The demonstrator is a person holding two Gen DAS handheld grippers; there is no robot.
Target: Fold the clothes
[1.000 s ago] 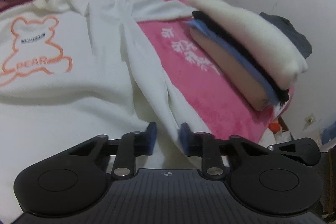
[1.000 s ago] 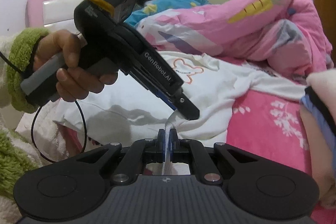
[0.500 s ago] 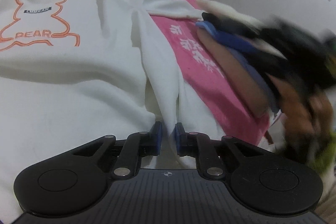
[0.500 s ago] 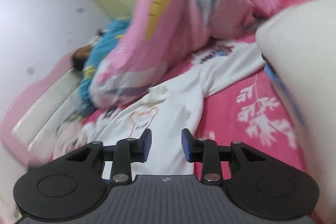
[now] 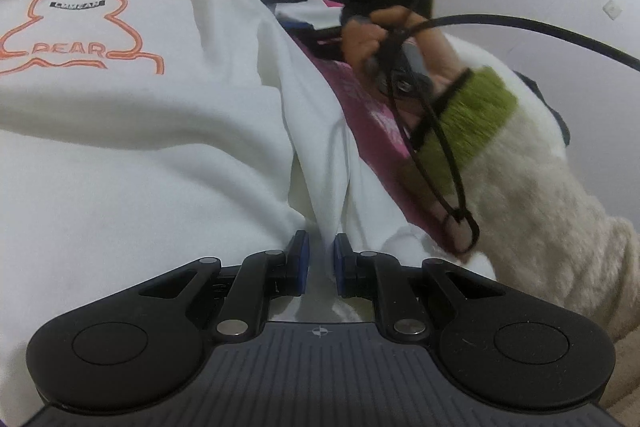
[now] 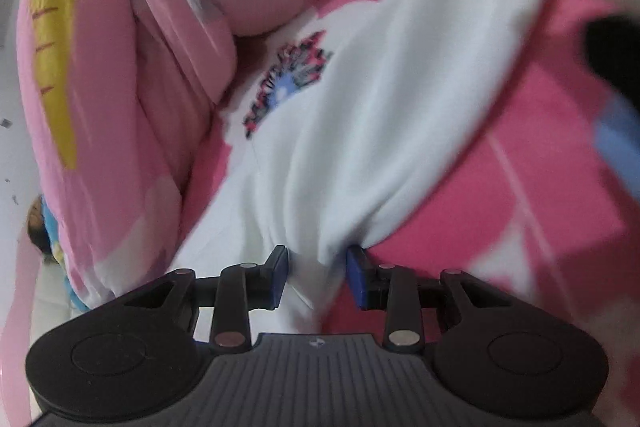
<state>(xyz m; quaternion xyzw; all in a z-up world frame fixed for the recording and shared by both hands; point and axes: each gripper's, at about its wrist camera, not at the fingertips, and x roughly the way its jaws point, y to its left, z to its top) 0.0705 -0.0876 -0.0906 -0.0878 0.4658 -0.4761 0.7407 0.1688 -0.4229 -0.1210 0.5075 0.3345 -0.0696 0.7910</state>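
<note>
A white sweatshirt (image 5: 120, 131) with an orange bear outline lies spread on the pink bed. At its near edge, my left gripper (image 5: 320, 259) is shut on an upright fold of the sweatshirt. Farther along the same garment, a hand holds my right gripper (image 5: 286, 11) low over the sleeve. In the right wrist view the white sleeve (image 6: 400, 87) bunches up between the blue pads of my right gripper (image 6: 318, 269). Its jaws are closing with the cloth between them, and a gap still shows beside the left pad.
A pink quilt (image 6: 80, 67) with a carrot print is heaped at the back. Pink bedsheet (image 6: 520, 167) lies right of the sleeve. A blurred stack of folded clothes (image 6: 616, 131) sits at the right edge. A fuzzy cream sleeve with a green cuff (image 5: 468, 115) and a black cable (image 5: 520, 25) cross the right.
My right gripper let go of the hem beside the left gripper, swung away along the sleeve, rolled and opened. My left gripper narrowed onto the fold and sank slightly.
</note>
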